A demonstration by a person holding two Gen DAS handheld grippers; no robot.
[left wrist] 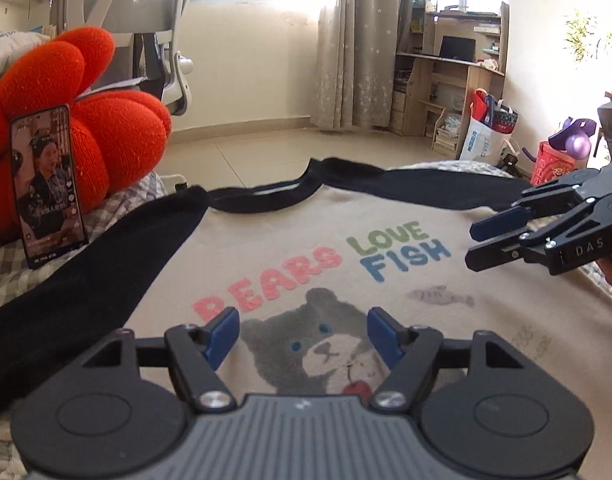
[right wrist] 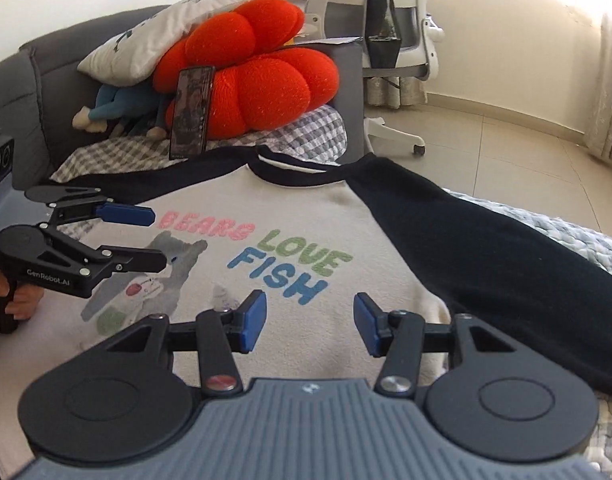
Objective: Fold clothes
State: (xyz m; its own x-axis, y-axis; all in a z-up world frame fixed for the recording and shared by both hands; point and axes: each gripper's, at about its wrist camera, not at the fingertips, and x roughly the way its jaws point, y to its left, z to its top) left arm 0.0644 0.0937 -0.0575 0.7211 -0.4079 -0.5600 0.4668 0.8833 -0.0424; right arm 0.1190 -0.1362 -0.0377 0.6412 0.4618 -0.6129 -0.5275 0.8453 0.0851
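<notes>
Both grippers hang empty, jaws apart: left gripper over the bear print, right gripper beside it. Beneath them the shirt lies flat, face up, sleeves spread; likely soft and light, best pinched at hem or shoulder seams

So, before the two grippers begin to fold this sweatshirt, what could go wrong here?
1. The phone leans upright against the orange cushion, right beside the left black sleeve. Pulling that sleeve inward may knock it over.
2. The right sleeve reaches toward the bed's edge, so it might slide off.
3. Both the left gripper and right gripper are open over the sweatshirt, close together; they could collide.
</notes>
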